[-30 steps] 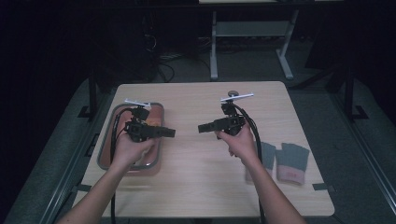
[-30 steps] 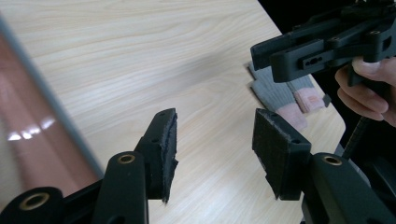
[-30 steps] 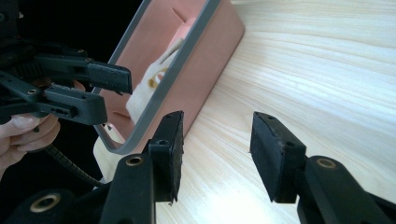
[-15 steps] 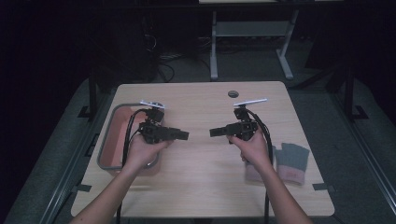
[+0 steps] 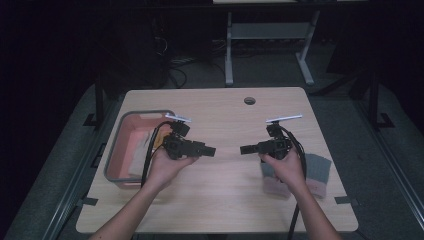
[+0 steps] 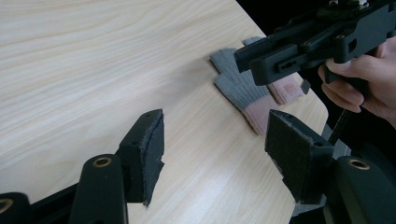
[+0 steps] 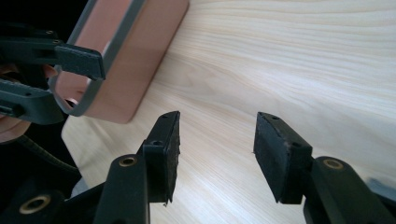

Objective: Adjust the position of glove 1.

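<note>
Evidently both hands had drifted down and toward the person over the last second: the left gripper (image 5: 210,150), earlier over the pink basin (image 5: 116,145) at the left of the high view, now sat at mid-frame beside that basin's right rim, and the right gripper (image 5: 245,149) had slid from the upper middle of the table (image 5: 220,200) to the right-centre, its hand (image 5: 282,167) now over the gloves. The two grippers pointed at each other across a bare stretch of wood, well apart.

Neither was carrying anything. In the left gripper view the jaws stood spread with nothing but tabletop between the pads (image 6: 154,149); the right gripper view showed the same, its jaws parted over bare wood, with the basin at upper left.

The gloves (image 6: 243,88), grey with pink cuffs, lay flat at the right edge of the table, in the upper right of the left gripper view, just beneath the right gripper's black body. In the high view they showed at lower right (image 5: 320,170), partly hidden by the hand.

That shift probably meant the work was only starting, with the right gripper nearest the gloves and the basin the likely destination.
</note>
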### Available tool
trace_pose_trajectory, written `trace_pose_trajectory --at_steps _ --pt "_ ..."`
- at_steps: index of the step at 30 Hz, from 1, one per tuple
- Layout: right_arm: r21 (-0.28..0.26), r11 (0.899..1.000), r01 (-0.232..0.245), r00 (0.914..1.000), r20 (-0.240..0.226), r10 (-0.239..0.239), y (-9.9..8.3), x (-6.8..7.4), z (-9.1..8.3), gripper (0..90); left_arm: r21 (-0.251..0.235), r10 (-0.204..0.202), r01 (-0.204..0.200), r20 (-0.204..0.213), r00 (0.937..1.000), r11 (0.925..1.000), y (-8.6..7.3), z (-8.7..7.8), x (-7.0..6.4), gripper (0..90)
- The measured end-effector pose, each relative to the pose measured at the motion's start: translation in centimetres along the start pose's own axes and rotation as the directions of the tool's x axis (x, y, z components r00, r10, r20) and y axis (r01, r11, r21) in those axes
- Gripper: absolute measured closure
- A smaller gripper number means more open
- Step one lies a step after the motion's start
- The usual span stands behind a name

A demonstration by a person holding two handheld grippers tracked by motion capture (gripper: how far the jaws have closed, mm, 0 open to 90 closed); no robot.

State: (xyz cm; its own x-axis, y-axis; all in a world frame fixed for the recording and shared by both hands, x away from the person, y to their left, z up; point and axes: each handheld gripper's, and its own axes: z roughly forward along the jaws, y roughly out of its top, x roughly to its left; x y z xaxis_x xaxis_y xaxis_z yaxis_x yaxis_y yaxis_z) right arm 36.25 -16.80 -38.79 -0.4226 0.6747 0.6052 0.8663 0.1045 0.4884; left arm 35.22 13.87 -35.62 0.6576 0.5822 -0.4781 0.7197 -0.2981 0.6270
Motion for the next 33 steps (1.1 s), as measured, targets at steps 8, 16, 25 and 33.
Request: trace_pose_trajectory --at_steps 8,16,25,33 --pt "-0.006 1.0 -0.003 0.9993 0.037 0.004 -1.1 -1.3 -1.3 49.0 -0.002 0.005 -0.005 0.014 0.9999 1.0 -0.1 1.4 -0.8 34.5" --pt "-0.003 1.0 -0.017 0.9971 0.074 0.017 -1.9 -2.6 -2.7 48.7 0.001 0.01 -0.01 0.037 0.9993 1.0 -0.2 2.4 -1.1 33.7" --pt "0.011 1.0 -0.002 0.9932 0.116 0.0 -2.8 -3.6 -3.5 47.3 0.006 0.025 -0.026 0.053 0.9983 0.9996 -0.3 3.5 -1.9 32.5" --pt "0.014 1.0 -0.006 0.9877 0.157 0.003 -3.7 -4.8 -4.6 48.4 0.014 0.045 -0.046 0.07 0.9965 0.9989 -0.3 4.5 -2.4 31.7"
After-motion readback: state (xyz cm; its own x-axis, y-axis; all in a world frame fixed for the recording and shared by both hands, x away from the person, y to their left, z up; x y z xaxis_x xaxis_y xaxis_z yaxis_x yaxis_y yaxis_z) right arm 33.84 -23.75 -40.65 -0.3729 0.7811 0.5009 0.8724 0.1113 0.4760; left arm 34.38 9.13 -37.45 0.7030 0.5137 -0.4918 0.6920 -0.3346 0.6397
